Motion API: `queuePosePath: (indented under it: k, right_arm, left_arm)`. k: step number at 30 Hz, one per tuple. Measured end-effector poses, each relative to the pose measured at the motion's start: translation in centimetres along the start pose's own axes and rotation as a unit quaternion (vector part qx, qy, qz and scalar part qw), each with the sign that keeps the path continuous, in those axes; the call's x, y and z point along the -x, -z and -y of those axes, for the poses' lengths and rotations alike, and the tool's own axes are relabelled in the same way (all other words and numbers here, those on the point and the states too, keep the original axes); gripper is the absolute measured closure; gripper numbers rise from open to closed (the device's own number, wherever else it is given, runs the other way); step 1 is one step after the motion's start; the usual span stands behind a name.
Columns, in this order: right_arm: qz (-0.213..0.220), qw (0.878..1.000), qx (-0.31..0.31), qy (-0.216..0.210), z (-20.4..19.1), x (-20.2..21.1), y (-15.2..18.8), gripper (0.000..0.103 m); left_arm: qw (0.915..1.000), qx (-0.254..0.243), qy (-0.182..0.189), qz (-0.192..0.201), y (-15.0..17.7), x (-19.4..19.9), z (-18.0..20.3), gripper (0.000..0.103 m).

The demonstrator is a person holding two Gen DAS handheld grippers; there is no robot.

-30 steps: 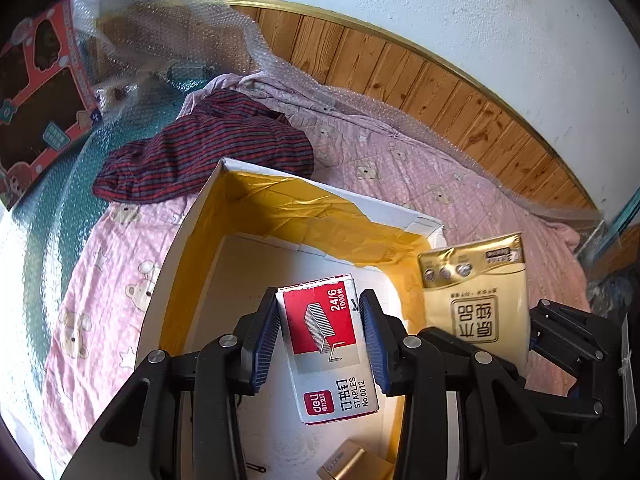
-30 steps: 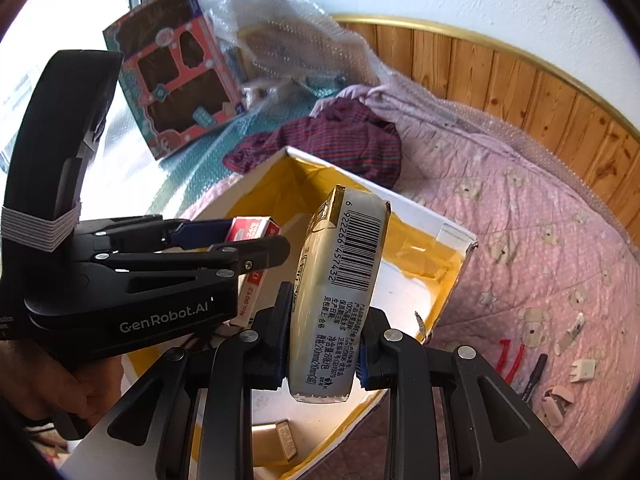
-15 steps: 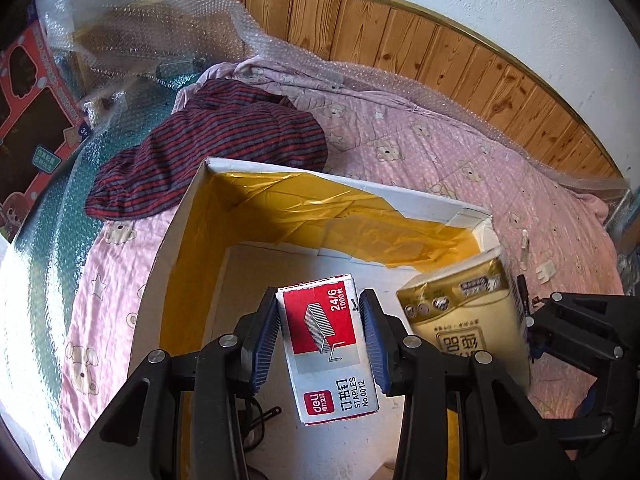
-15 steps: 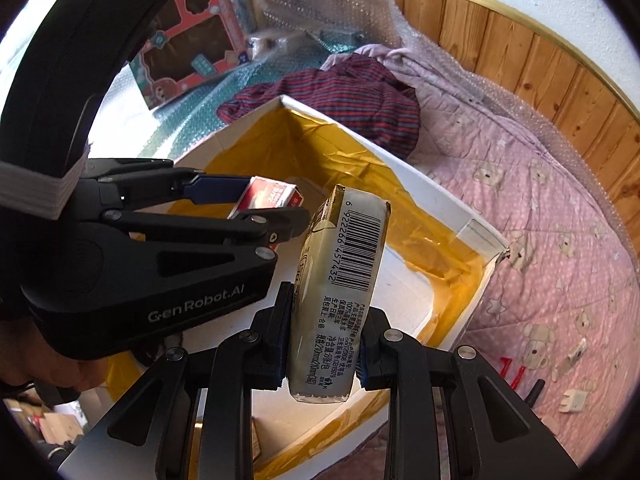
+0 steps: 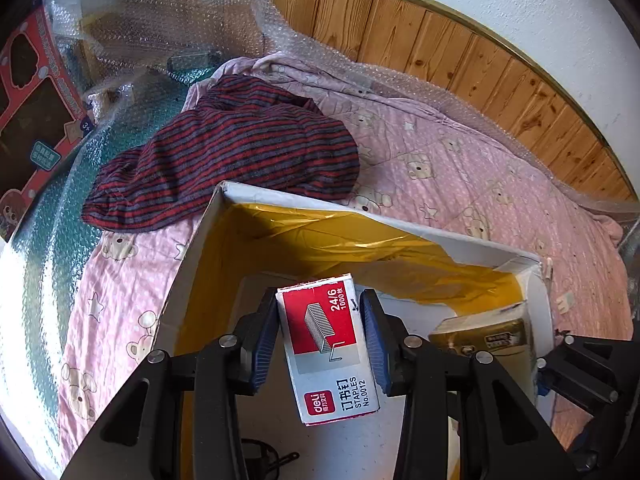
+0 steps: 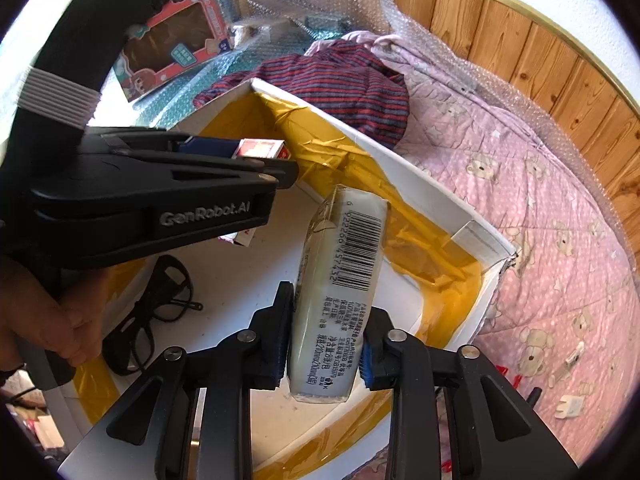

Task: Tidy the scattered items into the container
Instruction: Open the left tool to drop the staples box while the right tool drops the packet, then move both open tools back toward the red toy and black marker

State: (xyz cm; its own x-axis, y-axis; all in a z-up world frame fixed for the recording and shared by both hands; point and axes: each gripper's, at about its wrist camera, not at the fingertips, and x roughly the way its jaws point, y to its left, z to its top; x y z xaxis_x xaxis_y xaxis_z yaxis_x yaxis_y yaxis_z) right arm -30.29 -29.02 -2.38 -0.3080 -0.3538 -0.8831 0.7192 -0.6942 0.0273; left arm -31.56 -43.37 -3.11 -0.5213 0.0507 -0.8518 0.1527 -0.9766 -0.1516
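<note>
Hanging over the open white box (image 5: 202, 240), whose inner walls are lined with yellow tape, a red-and-white staple box (image 5: 328, 344) sits pinched between the blue pads of the left gripper (image 5: 322, 340), its jaws closed flat against the carton's two long sides. Beside it, the right gripper (image 6: 326, 350) clamps a tissue pack (image 6: 340, 292) on edge, barcode side up, also above the box interior. On the white box floor lies a pair of black glasses (image 6: 150, 312). A hand (image 6: 52, 320) grips the left tool's handle. The box rests on a pink bear-print quilt (image 5: 460, 168), with a striped red-and-navy garment (image 5: 228, 160) touching its far wall. Small white clips (image 6: 570, 404) lie scattered on the quilt to the right.
</note>
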Motion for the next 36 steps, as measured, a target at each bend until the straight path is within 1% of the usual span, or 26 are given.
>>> queuePosePath:
  k: [3, 4, 6, 12, 16, 24, 31, 36]
  right_arm:
    - [0.015, 1.000, -0.014, 0.000, 0.4, 0.6, 0.0, 0.069]
    - [0.020, 1.000, -0.018, -0.001, 0.5, 1.0, 0.1, 0.069]
    - [0.029, 0.999, -0.028, -0.005, 0.8, 1.6, 0.4, 0.069]
    - [0.059, 0.996, -0.061, -0.025, 1.2, 3.9, 1.7, 0.069]
    - [0.070, 0.994, -0.067, -0.043, 0.5, 4.9, 2.8, 0.069]
    - [0.100, 0.987, -0.099, -0.082, -0.4, 7.3, 5.7, 0.069]
    - [0.133, 0.976, -0.135, -0.107, -1.3, 9.3, 9.2, 0.068]
    - [0.155, 0.968, -0.154, -0.120, -1.9, 11.2, 12.1, 0.068]
  left_arm:
    - [0.9999, 0.008, -0.007, -0.008, -0.1, -0.7, -0.2, 0.059]
    - [0.9998, 0.013, -0.008, -0.012, -0.1, -0.9, -0.4, 0.056]
    - [0.9998, 0.014, -0.005, -0.015, -0.1, -0.9, -0.4, 0.056]
    - [0.9997, 0.023, -0.001, -0.008, 0.0, 0.5, -0.7, 0.053]
    - [0.9996, 0.028, 0.000, -0.006, 0.6, 1.6, -0.9, 0.053]
    - [0.9995, 0.027, 0.014, 0.004, 3.2, 5.0, 0.3, 0.053]
    - [0.9982, 0.032, 0.047, 0.017, 6.4, 9.1, 1.9, 0.051]
    - [0.9975, 0.021, 0.065, 0.018, 8.9, 11.5, 3.6, 0.051]
